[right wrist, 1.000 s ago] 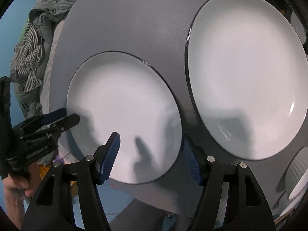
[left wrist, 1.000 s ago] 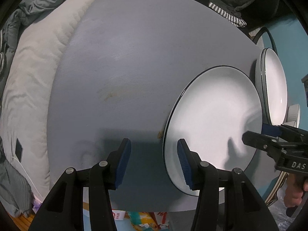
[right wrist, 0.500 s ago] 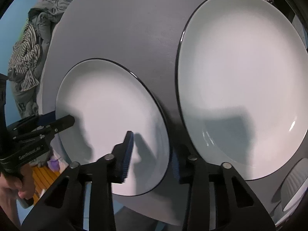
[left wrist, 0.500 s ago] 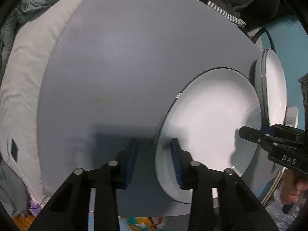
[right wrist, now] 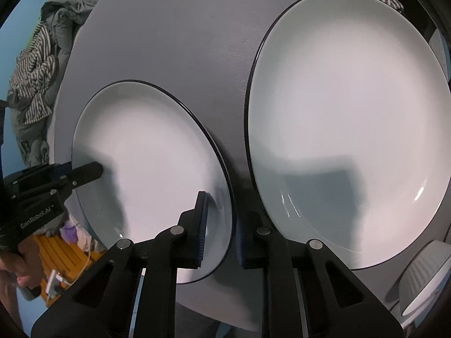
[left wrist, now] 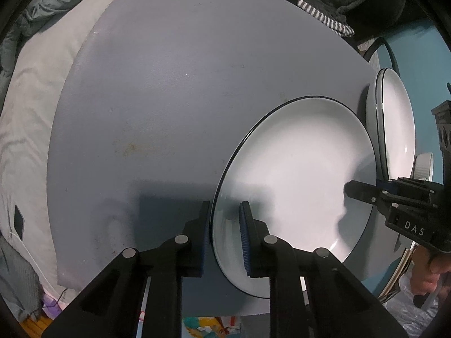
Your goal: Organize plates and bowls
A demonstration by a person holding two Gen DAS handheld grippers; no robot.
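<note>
A white plate with a dark rim (left wrist: 296, 169) lies at the near edge of the grey table (left wrist: 169, 98). My left gripper (left wrist: 225, 233) points down over its left rim, one finger outside and one on the inner face. The jaws are closing, with thin gaps still showing. My right gripper (right wrist: 221, 225) straddles the opposite rim of the same plate (right wrist: 155, 155) and its jaws are closing likewise. Each gripper shows in the other's view: the right gripper (left wrist: 355, 191), the left gripper (right wrist: 90, 171). A larger white plate (right wrist: 352, 98) lies just to the right.
A ribbed white bowl (right wrist: 422, 276) sits at the table's near right corner. White bedding (left wrist: 28, 112) borders the table on the left and striped clothing (right wrist: 33, 84) lies beyond it. A person's hand (left wrist: 431, 276) holds the right gripper. The near table edge runs under the plate.
Both pairs of jaws have narrowed from wide apart to close around the smaller plate's two opposite rims. Neither hand has shifted noticeably.
</note>
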